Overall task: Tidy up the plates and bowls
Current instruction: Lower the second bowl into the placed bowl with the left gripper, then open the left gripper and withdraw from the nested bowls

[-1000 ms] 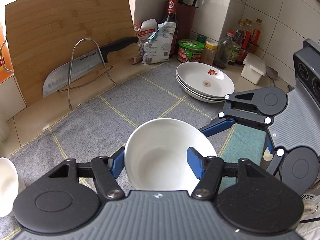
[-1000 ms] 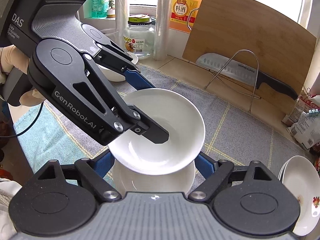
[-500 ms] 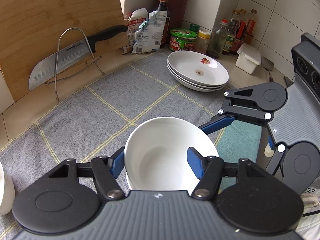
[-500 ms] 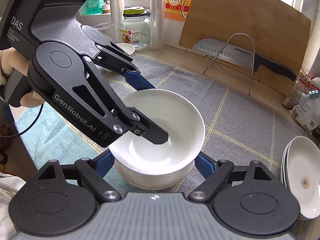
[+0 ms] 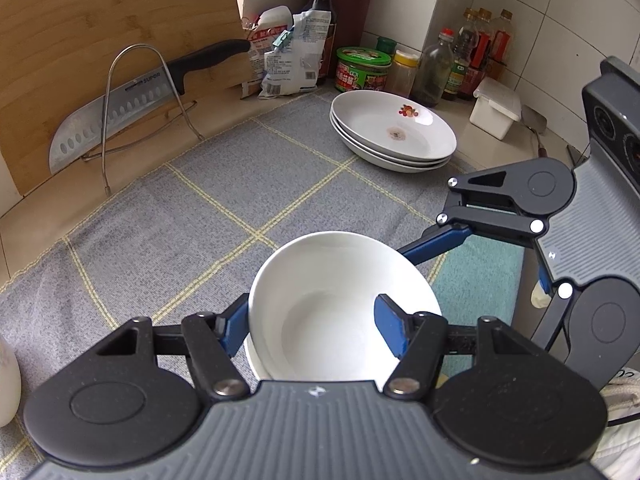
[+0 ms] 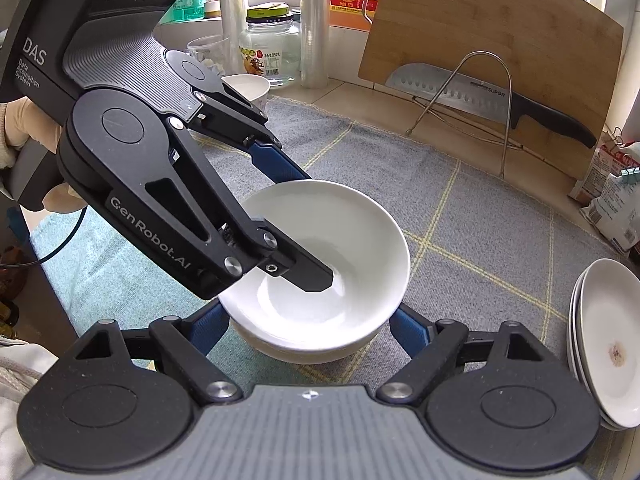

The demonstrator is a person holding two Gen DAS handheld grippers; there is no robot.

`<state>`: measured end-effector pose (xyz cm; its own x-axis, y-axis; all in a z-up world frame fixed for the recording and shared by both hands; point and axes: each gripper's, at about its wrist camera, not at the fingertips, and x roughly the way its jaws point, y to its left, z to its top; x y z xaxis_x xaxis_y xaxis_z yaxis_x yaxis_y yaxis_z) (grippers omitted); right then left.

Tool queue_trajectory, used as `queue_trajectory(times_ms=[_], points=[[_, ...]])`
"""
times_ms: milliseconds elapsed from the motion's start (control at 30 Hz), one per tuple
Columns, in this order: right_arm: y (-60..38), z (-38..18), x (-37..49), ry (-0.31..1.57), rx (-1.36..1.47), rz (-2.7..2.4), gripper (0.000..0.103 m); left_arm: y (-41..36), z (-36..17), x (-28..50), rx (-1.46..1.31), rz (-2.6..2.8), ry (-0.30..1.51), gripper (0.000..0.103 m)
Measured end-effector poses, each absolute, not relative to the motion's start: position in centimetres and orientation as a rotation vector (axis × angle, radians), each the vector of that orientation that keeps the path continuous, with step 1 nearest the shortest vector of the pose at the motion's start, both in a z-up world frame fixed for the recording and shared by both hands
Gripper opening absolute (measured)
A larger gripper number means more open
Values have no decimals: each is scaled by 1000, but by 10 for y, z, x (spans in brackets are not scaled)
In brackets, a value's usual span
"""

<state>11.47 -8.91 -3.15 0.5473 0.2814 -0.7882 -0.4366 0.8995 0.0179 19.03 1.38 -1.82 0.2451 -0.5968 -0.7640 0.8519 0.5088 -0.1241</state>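
Gripping the wall of the upper white bowl (image 6: 344,236), the left gripper (image 5: 312,326) has one blue finger outside the rim and the other inside the basin, low in the middle of the left wrist view. That bowl sits in, or just above, a second white bowl (image 6: 304,350) whose rim peeks out beneath it near the bottom centre of the right wrist view; whether the two already touch all round I cannot tell.

The right gripper (image 6: 308,330) stands wide open, its blue fingers flanking the lower bowl on either side without visibly touching it.

Several things could go wrong from here. Glazed porcelain is slick, so a pinch on one wall may let the bowl pivot and drop with a knock that chips a rim. If released while tilted, the upper bowl could seat crookedly and rock. Pulling the inner finger out sideways may drag both bowls across the grey checked cloth (image 5: 224,184). A wide swing to the right risks the stack of plates (image 5: 394,136) at the upper right of the left view.
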Motion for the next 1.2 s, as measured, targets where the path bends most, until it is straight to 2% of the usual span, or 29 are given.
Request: queue_trajectory(times_ms=[633, 700, 733, 767, 1067, 1200], points=[[-87, -37, 116, 912, -184, 422, 90, 14, -21, 192, 339, -1020, 863, 65], [-87, -39, 116, 919, -184, 425, 92, 15, -20, 191, 338, -1018, 847, 76], [-87, -38, 116, 912, -183, 426, 95, 16, -19, 192, 330, -1018, 842, 79], [-87, -36, 114, 888, -180, 425, 103, 17, -17, 192, 321, -1018, 834, 80], [-87, -31, 111, 871, -176, 421, 103, 48, -5, 197, 232, -899, 745, 92], [-90, -26, 108, 851, -172, 416, 103, 68, -8, 198, 191, -807, 726, 93]])
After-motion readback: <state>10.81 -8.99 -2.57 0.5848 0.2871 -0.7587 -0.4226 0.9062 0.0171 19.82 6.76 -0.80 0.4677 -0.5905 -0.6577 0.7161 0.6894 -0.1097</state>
